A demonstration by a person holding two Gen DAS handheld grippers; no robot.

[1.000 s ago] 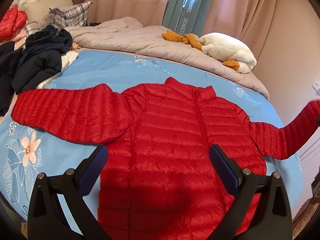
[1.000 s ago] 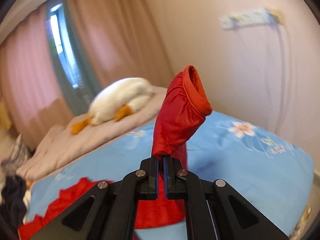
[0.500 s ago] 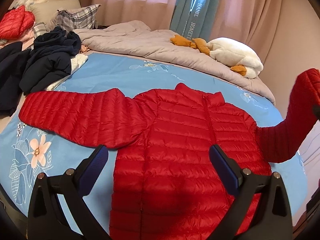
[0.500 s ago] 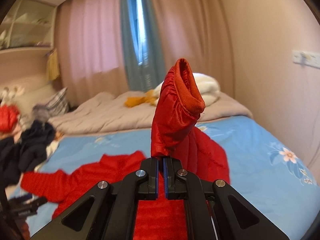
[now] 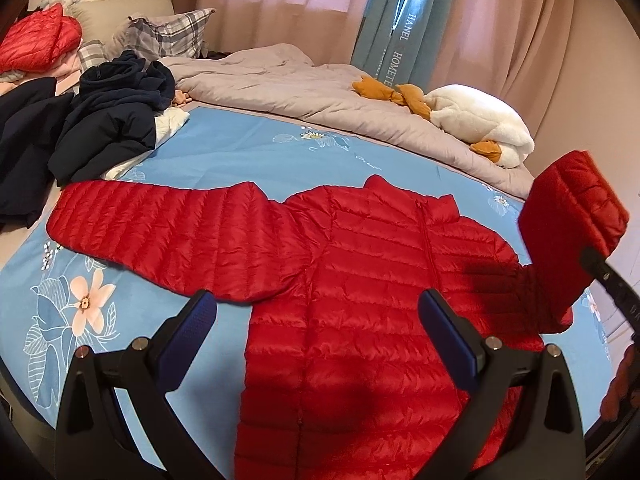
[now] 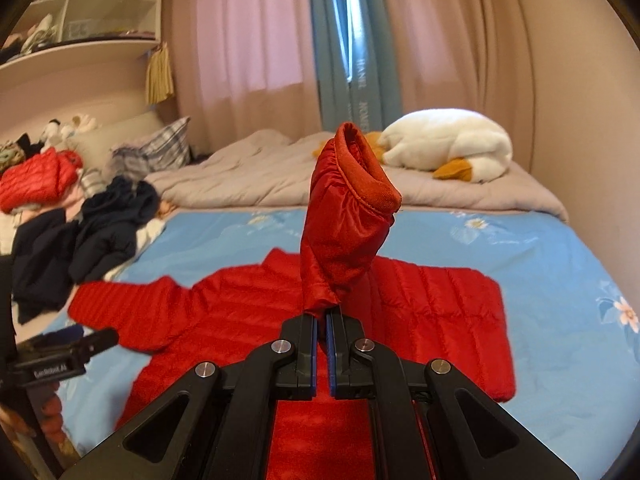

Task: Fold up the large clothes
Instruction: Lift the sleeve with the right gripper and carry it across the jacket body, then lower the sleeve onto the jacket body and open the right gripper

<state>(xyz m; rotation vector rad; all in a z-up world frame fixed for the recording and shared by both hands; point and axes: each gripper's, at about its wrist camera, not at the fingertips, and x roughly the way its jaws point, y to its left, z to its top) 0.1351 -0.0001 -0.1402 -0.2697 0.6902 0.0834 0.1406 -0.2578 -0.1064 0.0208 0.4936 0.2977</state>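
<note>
Your right gripper (image 6: 321, 322) is clenched on the cuff end of one sleeve (image 6: 344, 216) of the red quilted puffer jacket (image 5: 360, 280), and you hold that sleeve raised off the bed so it stands upright above the jacket's body, its open cuff uppermost. Your left gripper (image 5: 316, 332) hangs released over the jacket's lower half, jaws spread wide with nothing between them.

The jacket lies front up, zip closed, across the middle of the blue floral bedsheet (image 5: 248, 148), its collar pointing toward the far edge of the bed and its other sleeve stretched flat toward the left edge. Along the far edge lies a rumpled grey quilt (image 5: 280, 80) with a white plush goose (image 5: 476, 120) on it. A heap of dark navy clothes (image 5: 100, 120) sits at the far left corner.
</note>
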